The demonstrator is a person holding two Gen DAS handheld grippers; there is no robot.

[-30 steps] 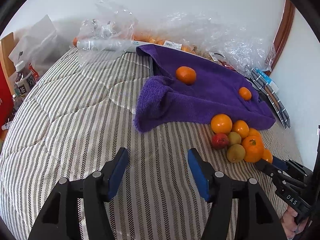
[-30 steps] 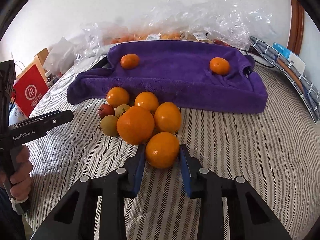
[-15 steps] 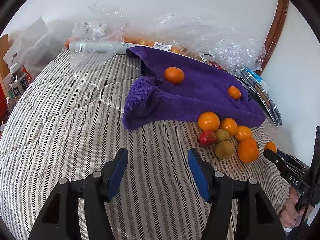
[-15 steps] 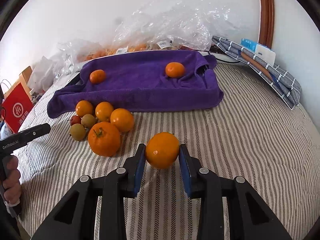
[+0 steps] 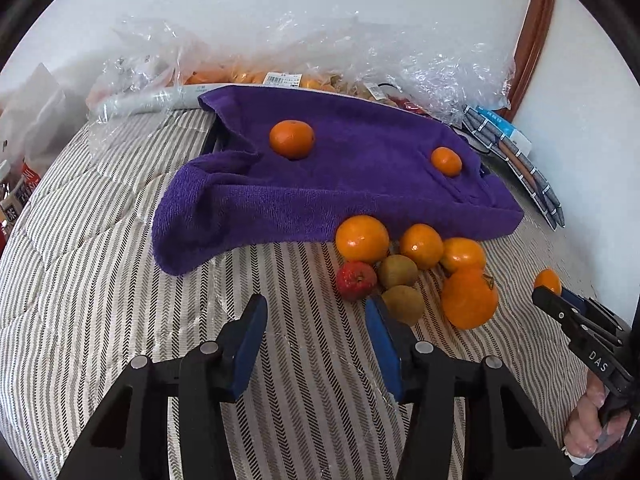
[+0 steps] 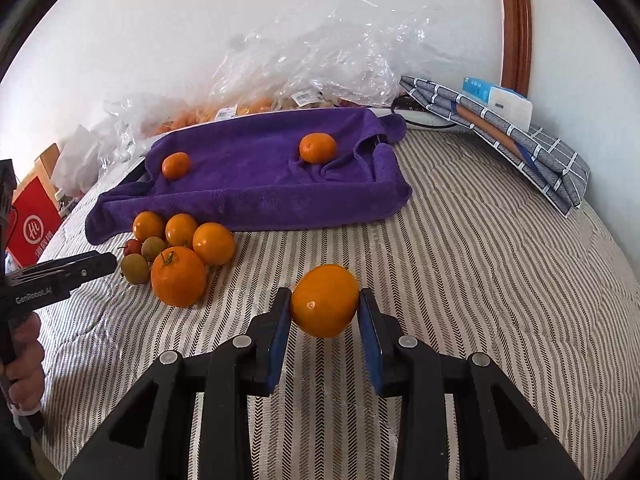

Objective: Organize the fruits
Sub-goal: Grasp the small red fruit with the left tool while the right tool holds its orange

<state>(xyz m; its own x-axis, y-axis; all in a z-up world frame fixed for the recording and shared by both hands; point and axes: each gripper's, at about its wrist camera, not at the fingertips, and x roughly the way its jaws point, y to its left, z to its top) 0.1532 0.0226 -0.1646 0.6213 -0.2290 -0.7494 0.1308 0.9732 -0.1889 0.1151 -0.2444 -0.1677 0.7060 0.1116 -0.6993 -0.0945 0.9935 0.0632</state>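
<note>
My right gripper is shut on an orange and holds it above the striped bed cover, right of a fruit pile. The pile has a big orange, smaller oranges, two kiwis and a red fruit. Behind it a purple towel covers a tray and carries two tangerines. My left gripper is open and empty, just in front of the pile's red fruit and kiwi. The held orange shows at the right.
Clear plastic bags of fruit lie against the wall behind the towel. A folded checked cloth with a small box sits at the back right. A red bag stands off the bed's left edge.
My right gripper has lifted the orange away from the pile and carried it right. My left gripper has moved closer to the pile, still open.
</note>
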